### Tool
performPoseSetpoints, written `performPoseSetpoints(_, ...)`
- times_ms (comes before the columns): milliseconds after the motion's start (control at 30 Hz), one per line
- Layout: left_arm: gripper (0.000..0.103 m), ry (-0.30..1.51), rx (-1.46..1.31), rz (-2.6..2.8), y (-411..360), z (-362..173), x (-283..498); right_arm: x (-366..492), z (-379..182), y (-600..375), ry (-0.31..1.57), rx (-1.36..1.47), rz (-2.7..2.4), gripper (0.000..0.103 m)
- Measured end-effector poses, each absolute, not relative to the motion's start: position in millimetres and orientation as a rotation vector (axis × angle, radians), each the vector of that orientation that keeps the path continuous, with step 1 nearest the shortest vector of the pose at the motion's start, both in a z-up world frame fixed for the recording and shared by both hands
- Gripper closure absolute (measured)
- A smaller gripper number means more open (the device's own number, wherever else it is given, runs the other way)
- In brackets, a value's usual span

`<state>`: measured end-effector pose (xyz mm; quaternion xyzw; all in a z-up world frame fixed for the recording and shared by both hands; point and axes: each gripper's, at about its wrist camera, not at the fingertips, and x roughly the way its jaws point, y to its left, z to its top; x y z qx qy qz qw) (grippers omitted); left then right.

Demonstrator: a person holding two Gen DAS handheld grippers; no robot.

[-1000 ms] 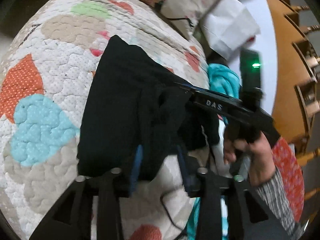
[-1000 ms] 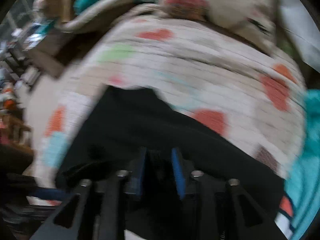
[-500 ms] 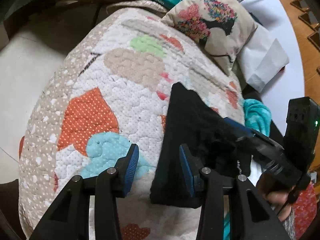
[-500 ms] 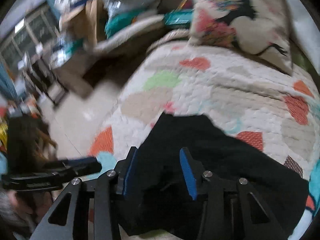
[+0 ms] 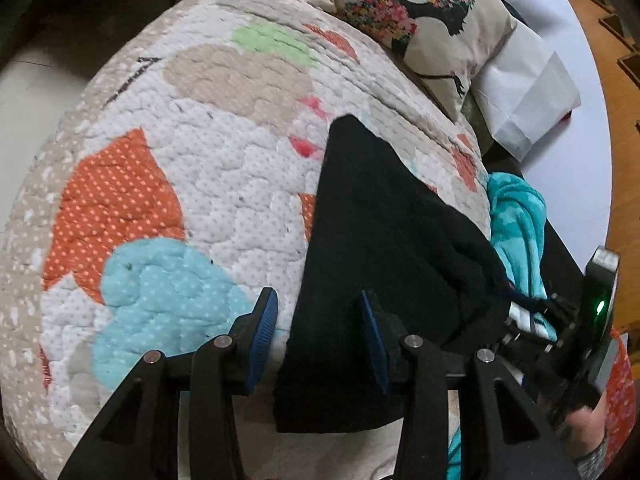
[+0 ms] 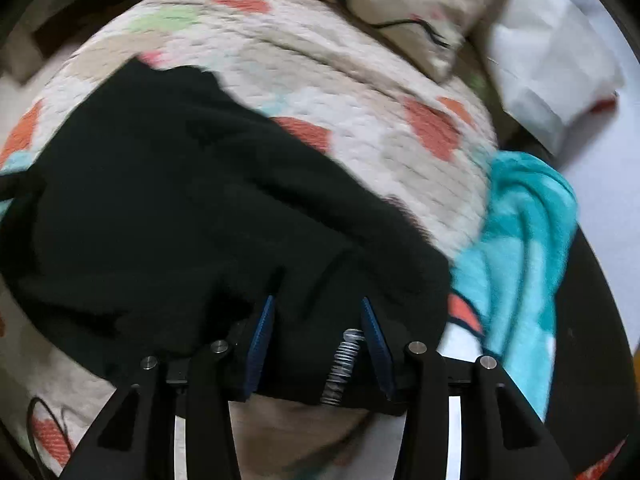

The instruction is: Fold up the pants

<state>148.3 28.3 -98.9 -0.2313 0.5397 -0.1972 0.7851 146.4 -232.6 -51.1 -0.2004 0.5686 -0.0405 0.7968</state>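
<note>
The black pants (image 5: 372,232) lie folded on the patchwork quilt (image 5: 180,152); they also fill the right wrist view (image 6: 180,200). My left gripper (image 5: 318,332) is open and empty, just above the near left edge of the pants, one finger over the quilt and one over the cloth. My right gripper (image 6: 316,340) is open, its blue pads (image 6: 260,336) on either side of the near edge of the pants, where a white-striped drawstring (image 6: 340,364) shows. The right gripper's body and the hand holding it show in the left wrist view (image 5: 576,340).
A floral cushion (image 5: 416,20) and a white folded cloth (image 5: 528,92) lie at the far end of the quilt. A teal blanket (image 5: 516,220) lies beside the pants on the right. Floor shows to the left, a wooden shelf to the far right.
One second ago both grippers were shut on the black cloth. Both have let go and opened. The left gripper has drawn back, and the right gripper has come back down to the near edge.
</note>
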Motion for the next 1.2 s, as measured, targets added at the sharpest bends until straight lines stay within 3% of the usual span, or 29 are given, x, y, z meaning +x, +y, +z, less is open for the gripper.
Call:
performPoseSetpoints(267, 0.057, 1.131, -0.455, -0.460, 21.7, -103.7, 144.3, 205.4, -10.5, -176.0, 1.081, -0.152, 0.285, 0.048)
performPoseSetpoints(467, 0.060, 1.149, -0.460, -0.515, 8.3, -109.8, 147.1, 274.5, -43.0, -110.1, 1.134, -0.138, 0.372, 0.047)
performPoseSetpoints(533, 0.084, 1.178, -0.461, -0.518, 7.1, -112.8, 151.2, 286.5, -63.1, -92.2, 1.200, -0.183, 0.374, 0.046)
performPoseSetpoints(567, 0.087, 1.191, -0.476, -0.519, 8.2, -114.0, 153.2, 291.7, -73.7, -86.4, 1.246, -0.199, 0.376, 0.049)
performPoseSetpoints(600, 0.090, 1.198, -0.493, -0.519, 9.7, -114.1, 154.9, 293.4, -78.3, -83.0, 1.270, -0.206, 0.377, 0.069)
performPoseSetpoints(700, 0.093, 1.211, -0.540, -0.513, 15.6, -111.6, 159.7, 294.1, -71.9, -79.6, 1.266, -0.179, 0.382, 0.087)
performPoseSetpoints(1100, 0.091, 1.131, -0.720, -0.275, 98.2, -104.9, 182.8, 328.1, -38.1, -11.8, 1.191, -0.188, 0.481, 0.089)
performPoseSetpoints(1167, 0.086, 1.136, -0.771, -0.207, 114.5, -109.8, 184.5, 334.5, -42.8, 10.9, 1.185, -0.198, 0.500, 0.085)
performPoseSetpoints(1200, 0.083, 1.142, -0.800, -0.184, 120.9, -112.5, 184.9, 338.4, -47.7, 20.4, 1.194, -0.197, 0.508, 0.078)
